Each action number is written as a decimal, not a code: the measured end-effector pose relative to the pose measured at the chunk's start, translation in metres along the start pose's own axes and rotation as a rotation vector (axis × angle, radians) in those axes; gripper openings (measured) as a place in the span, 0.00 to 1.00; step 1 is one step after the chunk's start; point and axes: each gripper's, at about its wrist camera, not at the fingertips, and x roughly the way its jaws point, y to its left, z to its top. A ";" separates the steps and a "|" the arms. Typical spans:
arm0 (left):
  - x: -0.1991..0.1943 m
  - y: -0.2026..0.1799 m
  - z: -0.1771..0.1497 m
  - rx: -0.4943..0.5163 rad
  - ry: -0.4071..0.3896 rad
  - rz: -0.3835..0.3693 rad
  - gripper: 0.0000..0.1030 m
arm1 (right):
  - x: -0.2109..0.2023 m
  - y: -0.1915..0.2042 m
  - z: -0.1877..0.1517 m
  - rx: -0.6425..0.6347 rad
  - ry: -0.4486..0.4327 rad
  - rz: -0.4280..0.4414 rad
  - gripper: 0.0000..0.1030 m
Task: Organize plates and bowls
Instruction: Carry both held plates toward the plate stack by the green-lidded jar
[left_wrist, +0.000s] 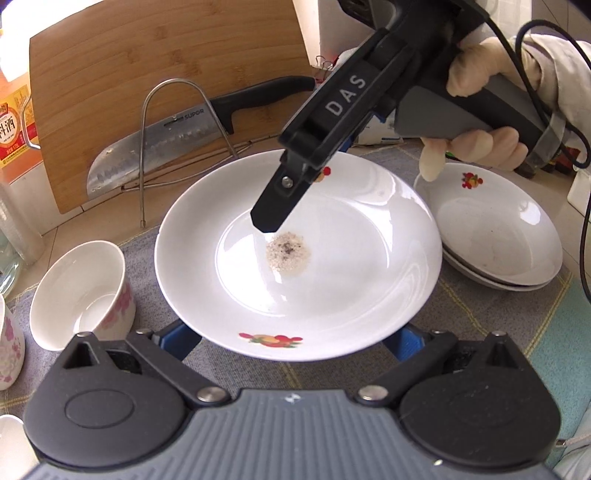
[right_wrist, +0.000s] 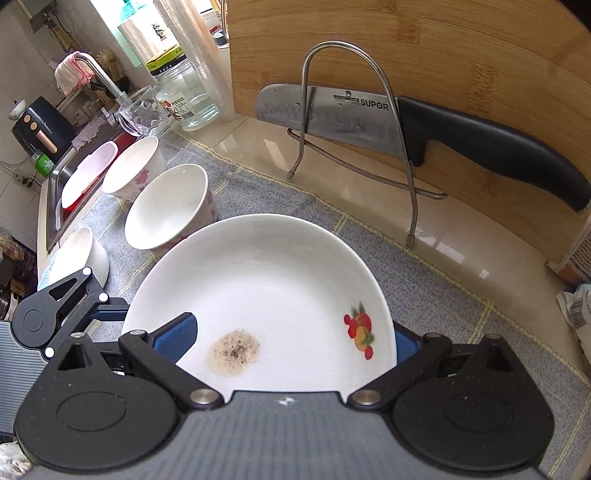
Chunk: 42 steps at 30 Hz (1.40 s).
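right gripper (right_wrist: 291, 339) pinching white plate (left_wrist: 295, 254) rim, one finger (left_wrist: 273, 206) over the well; left gripper (left_wrist: 295, 339) spread wide, near rim between its fingers, no contact visible

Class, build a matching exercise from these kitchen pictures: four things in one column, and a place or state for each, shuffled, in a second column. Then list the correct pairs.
1. white fruit-print plate with speckled residue
2. black-handled cleaver
3. stack of white fruit-print plates
4. white bowl with pink flowers

A. in the wire rack
B. tilted on the grey mat
C. right gripper tip over it
D. beside the gloved hand

Pairs: 1-C, 2-A, 3-D, 4-B
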 end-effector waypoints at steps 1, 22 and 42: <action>-0.002 -0.002 -0.001 0.002 0.002 0.000 0.98 | -0.002 0.002 -0.003 0.000 -0.002 0.000 1.00; -0.025 -0.049 -0.004 0.086 0.022 -0.056 0.99 | -0.040 0.012 -0.062 0.062 -0.026 -0.026 1.00; -0.014 -0.100 0.018 0.216 0.022 -0.149 0.99 | -0.088 -0.021 -0.119 0.179 -0.083 -0.095 1.00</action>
